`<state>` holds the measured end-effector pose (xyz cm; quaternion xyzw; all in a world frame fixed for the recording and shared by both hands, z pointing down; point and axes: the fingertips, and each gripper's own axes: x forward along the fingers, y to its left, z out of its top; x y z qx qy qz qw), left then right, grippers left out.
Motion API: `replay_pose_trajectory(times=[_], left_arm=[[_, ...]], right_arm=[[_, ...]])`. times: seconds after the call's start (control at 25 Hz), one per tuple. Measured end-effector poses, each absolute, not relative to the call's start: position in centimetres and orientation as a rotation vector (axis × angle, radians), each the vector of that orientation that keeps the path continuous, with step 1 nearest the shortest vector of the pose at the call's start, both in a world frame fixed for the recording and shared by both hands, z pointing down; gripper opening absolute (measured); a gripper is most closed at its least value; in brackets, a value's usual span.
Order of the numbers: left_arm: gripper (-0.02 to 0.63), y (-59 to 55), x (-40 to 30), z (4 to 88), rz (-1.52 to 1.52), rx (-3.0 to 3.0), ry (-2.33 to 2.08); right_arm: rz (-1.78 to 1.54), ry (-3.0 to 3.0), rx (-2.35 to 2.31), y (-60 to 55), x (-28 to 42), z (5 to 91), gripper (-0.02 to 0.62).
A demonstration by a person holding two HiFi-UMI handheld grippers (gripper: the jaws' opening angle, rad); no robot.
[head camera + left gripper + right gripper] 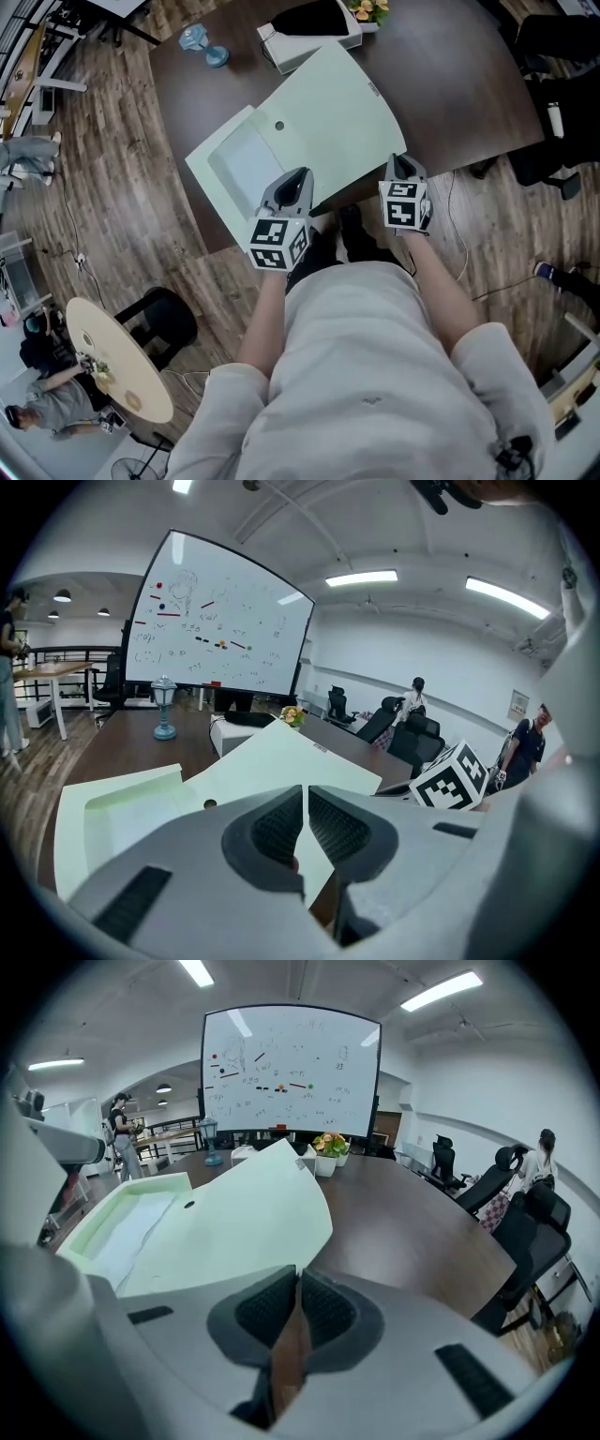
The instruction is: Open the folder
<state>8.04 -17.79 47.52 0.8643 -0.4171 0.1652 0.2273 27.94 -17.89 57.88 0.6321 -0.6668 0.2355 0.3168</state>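
Left hand-held gripper (302, 174) and right hand-held gripper (401, 161) alike had their jaws narrowed to a hairline slit, with nothing gripped between them. Through the left one's slit a strip of pale green showed, through the right one's only brown wood. The left hand-held gripper lay over the near edge of the folder (281, 141), about where its two halves met; whether it pressed on the folder could not be told. The right hand-held gripper sat at the near right corner of the cover (352, 103), its tips just at that corner, above the front edge of the desk (450, 84). The folder was pale green and lay open on the near part of the desk, set at a slant to the person. Its left half was a shallow tray (214, 173) with a raised rim and a white sheet (251, 161) inside. A small round hole (279, 125) sat beside the fold. The cover spread out to the right and was not flat: it curved upward, with its far edge up by a white box (298, 54) further back on the desk. Whether the two touched was not clear. Yellow flowers (367, 9) stood just beside that box, and a small blue lamp (202, 43) stood apart to its left. Beyond the far end of the desk a whiteboard (291, 1068) with scattered marks faced the person.
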Motion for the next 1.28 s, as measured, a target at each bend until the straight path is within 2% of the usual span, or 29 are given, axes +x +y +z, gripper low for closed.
replay_pose_trajectory(times=[1.28], left_arm=[[0.014,-16.3,8.0,47.7,0.426,2.318,-1.271]], right_arm=[[0.633,-1.579,1.521,-19.2,29.4,62.7,0.041]])
